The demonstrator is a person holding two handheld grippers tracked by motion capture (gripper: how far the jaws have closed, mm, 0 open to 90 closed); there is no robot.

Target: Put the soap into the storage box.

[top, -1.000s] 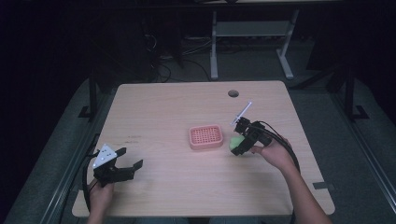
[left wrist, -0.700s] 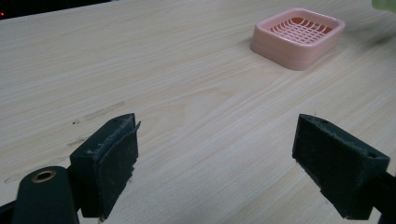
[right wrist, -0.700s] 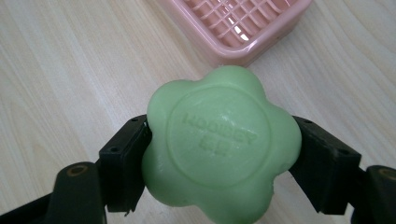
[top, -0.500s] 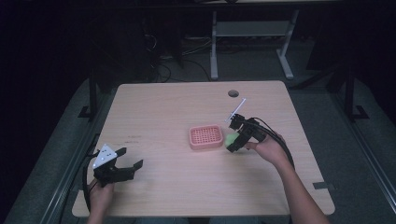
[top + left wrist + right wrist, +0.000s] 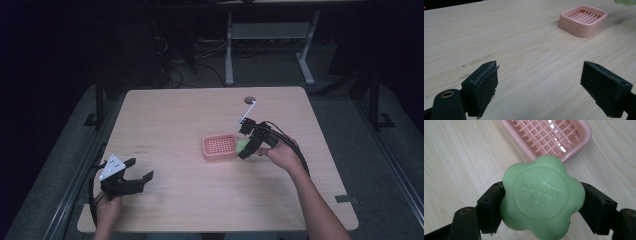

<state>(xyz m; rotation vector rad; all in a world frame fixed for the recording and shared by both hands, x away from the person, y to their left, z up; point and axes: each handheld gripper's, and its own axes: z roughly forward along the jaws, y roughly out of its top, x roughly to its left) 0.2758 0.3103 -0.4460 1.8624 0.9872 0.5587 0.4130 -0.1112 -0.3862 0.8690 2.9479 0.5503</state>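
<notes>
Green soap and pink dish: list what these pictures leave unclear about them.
- Green soap, right gripper view: the embossed lettering is too soft to read; its underside faces away, and its flanks are covered by the right gripper.
- Green soap, left gripper view: cut off by the top edge.
- Pink soap dish, right gripper view: its far end is cut off by the frame.

Both tools are matte black, two blocky jaws each. Left tool [image 5: 134,178] has a grey three-cornered plate on top with small dark dots; its jaws [image 5: 484,85] carry flat dark pads and a brass-ringed hole at the base. Right tool [image 5: 246,148] trails thick black cables and a thin white rod. Forearms bare, no sleeves.
</notes>
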